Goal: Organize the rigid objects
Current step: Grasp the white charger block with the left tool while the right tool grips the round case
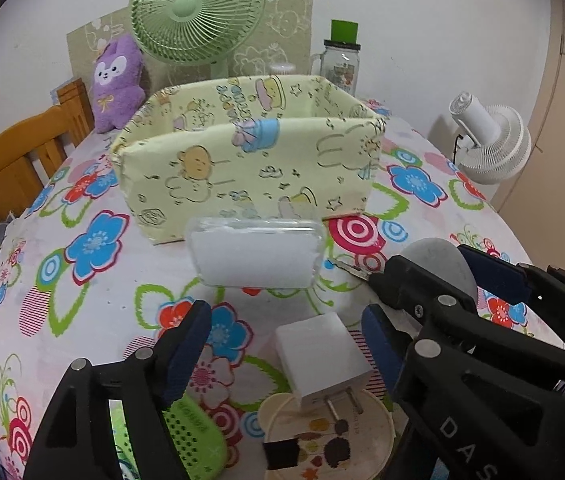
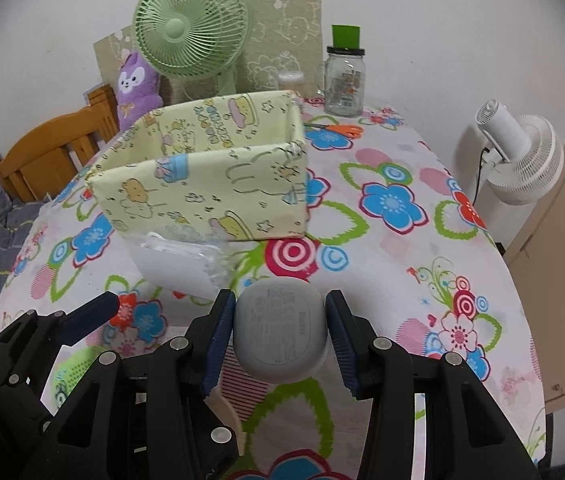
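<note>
The right gripper [image 2: 280, 336] clamps a grey rounded case [image 2: 280, 332] between its pads; the left gripper [image 1: 282, 344] stands open astride a white charger plug [image 1: 320, 356], pads clear of it, the plug leaning on a round lid [image 1: 378, 436] near the bench's [image 2: 402, 248] front edge; beyond, a clear-wrapped white box [image 1: 256, 254] lies against the yellow fabric bin [image 1: 250, 168] mid-bench.
</note>
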